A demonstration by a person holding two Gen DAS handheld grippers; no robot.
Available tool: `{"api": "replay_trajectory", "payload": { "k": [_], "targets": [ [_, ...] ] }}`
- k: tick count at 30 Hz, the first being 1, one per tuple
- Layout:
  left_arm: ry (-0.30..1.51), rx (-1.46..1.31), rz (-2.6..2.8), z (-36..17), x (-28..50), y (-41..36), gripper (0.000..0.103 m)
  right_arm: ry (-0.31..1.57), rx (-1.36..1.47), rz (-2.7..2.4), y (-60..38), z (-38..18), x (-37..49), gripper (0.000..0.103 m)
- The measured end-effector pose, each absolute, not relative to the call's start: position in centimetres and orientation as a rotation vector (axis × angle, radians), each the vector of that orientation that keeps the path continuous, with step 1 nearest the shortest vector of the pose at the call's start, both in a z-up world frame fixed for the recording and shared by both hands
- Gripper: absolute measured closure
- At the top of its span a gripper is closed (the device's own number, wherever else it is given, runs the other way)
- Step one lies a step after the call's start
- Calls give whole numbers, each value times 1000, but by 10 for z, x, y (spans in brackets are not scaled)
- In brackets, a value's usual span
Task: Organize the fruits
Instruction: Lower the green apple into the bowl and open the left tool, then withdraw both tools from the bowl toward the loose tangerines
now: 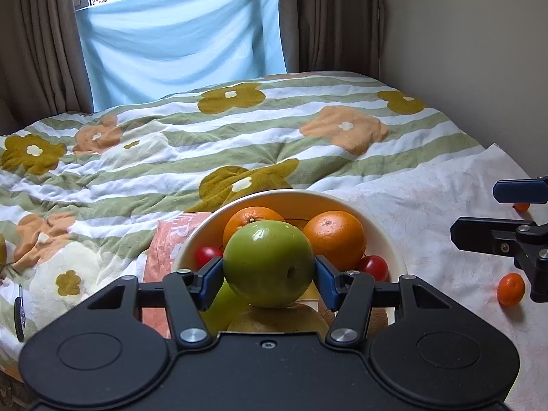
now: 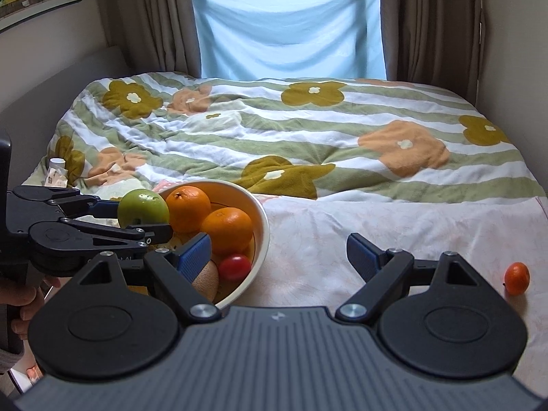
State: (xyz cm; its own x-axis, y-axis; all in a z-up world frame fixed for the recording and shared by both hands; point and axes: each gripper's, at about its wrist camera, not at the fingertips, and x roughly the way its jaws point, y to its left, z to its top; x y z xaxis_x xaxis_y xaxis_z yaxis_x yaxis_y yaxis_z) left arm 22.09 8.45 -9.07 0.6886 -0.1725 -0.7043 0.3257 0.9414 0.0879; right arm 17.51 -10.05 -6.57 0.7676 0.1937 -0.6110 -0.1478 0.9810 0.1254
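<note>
The left gripper is clamping a green apple between its blue pads, holding it just above the near rim of the white bowl on a bed spread with a flowered quilt. The apple is hanging over fruit already gathered there: two oranges toward the far side, red cherry tomatoes low against the wall, and a yellowish fruit directly beneath it. Judging by this, the drop is turning on a short downward path, since the bowl is lying straight ahead of and below the fingers. The right gripper is standing wide open and carrying nothing, its left finger sitting in front of the bowl's right side. A small tangerine is resting loose on the pale sheet, well to the right of the bowl and just beyond the right gripper's right finger; a second small orange fruit is peeking from behind that gripper in the left view. The right hand is clearly the nearer one to the stray fruit, which is lying off to its right rather than between its fingers. The tangerine is near round, so no long axis is dictating the grasp.
</note>
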Motion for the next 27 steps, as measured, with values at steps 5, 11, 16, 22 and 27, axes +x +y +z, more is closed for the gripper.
{"api": "replay_trajectory", "payload": {
  "k": [5, 11, 16, 22, 27],
  "targets": [
    [708, 208, -286, -83, 214, 87, 5, 669, 76, 175, -100, -66, 172, 2],
    [698, 206, -286, -68, 198, 91, 5, 660, 71, 174, -98, -56, 164, 2],
    [673, 197, -278, -47, 179, 95, 5, 647, 72, 171, -101, -39, 151, 2],
    [630, 166, -258, -19, 150, 92, 5, 627, 89, 153, -118, -14, 128, 2],
    [596, 152, -215, -2, 123, 79, 5, 615, 81, 149, -144, 2, 107, 2]
  ]
}}
